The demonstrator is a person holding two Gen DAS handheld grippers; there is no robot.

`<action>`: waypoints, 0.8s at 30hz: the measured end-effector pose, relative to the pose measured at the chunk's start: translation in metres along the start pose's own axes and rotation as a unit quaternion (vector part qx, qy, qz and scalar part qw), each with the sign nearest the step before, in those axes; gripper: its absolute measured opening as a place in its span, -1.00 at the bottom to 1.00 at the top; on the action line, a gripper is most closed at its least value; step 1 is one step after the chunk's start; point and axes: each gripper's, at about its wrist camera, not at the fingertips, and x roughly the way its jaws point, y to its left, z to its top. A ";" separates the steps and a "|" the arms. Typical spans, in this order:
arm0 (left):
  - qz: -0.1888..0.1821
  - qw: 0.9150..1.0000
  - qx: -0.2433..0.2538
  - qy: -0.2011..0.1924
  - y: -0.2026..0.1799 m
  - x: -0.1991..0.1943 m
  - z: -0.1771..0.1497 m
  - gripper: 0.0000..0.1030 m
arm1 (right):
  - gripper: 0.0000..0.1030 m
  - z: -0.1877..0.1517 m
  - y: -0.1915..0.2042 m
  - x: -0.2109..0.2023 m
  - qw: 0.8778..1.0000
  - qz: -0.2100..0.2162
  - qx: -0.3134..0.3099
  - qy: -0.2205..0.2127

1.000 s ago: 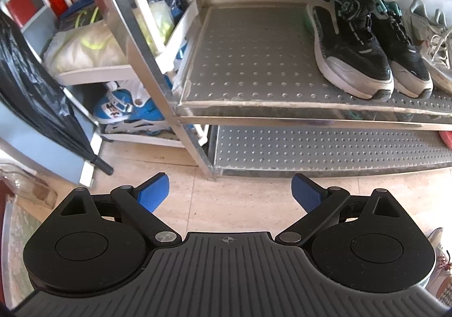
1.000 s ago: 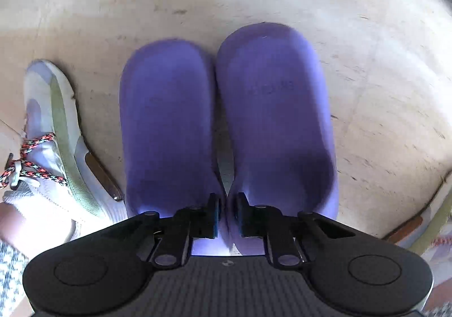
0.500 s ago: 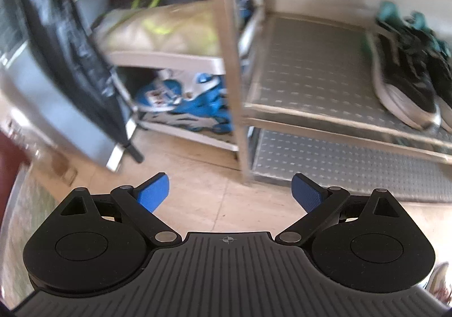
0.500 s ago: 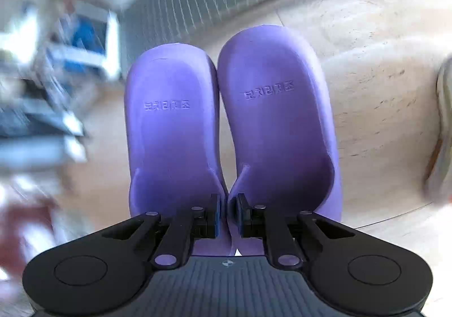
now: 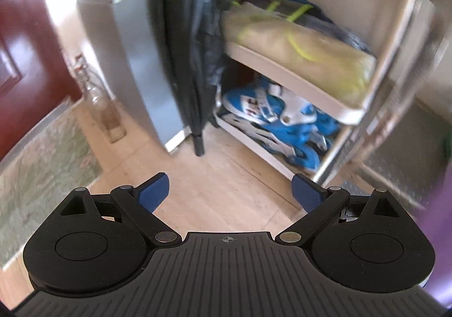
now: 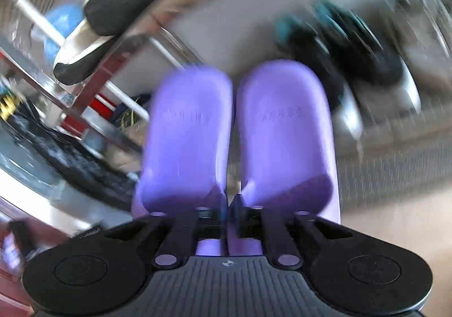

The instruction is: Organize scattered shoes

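My right gripper [image 6: 228, 208] is shut on the touching inner edges of a pair of purple slippers [image 6: 279, 133] and holds them side by side in the air, toes pointing at the metal shoe rack [image 6: 395, 164]. A purple edge of the slippers also shows at the right of the left wrist view [image 5: 440, 221]. Blurred black and teal sneakers [image 6: 350, 43] sit on the rack beyond the slippers. My left gripper [image 5: 230, 192] is open and empty above the floor, facing a side shelf.
A white side shelf [image 5: 296, 77] holds a yellow-green bag [image 5: 296, 40] and blue inline skates [image 5: 276, 125]. A black umbrella [image 5: 183, 48] hangs beside it. A glass bottle [image 5: 99, 102] and a green mat [image 5: 36, 164] are left. Black and white shoes [image 6: 113, 6] sit on an upper shelf.
My right gripper has lifted the purple slippers off the floor and swung them toward the rack. My left gripper has turned left, away from the rack toward the side shelf.
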 end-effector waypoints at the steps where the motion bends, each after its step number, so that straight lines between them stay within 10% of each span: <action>1: 0.002 1.000 -0.002 0.000 0.002 0.001 0.001 0.88 | -0.95 0.008 0.015 0.013 0.999 -0.020 -0.044 -0.024; 3: 0.001 1.000 0.002 0.006 0.002 0.005 0.003 0.88 | -0.95 0.017 0.045 0.055 0.984 -0.076 -0.149 -0.060; 6: -0.004 1.000 0.016 0.010 -0.003 0.010 0.006 0.88 | -0.94 0.015 0.038 0.131 0.979 -0.117 -0.169 0.000; 14: -0.019 0.999 0.032 0.015 -0.020 0.009 0.003 0.87 | -0.96 0.015 0.011 0.136 0.971 -0.117 -0.207 0.023; 17: -0.033 0.998 0.045 0.015 -0.029 0.005 0.000 0.88 | -0.40 0.019 0.025 0.127 0.979 -0.080 -0.185 0.022; 21: -0.036 0.998 0.048 0.017 -0.033 0.004 -0.002 0.88 | -0.34 0.010 0.029 0.091 0.985 -0.033 -0.167 0.010; 24: -0.038 0.998 0.043 0.022 -0.033 0.005 -0.002 0.88 | 0.24 -0.010 0.024 0.055 0.979 0.004 -0.204 0.017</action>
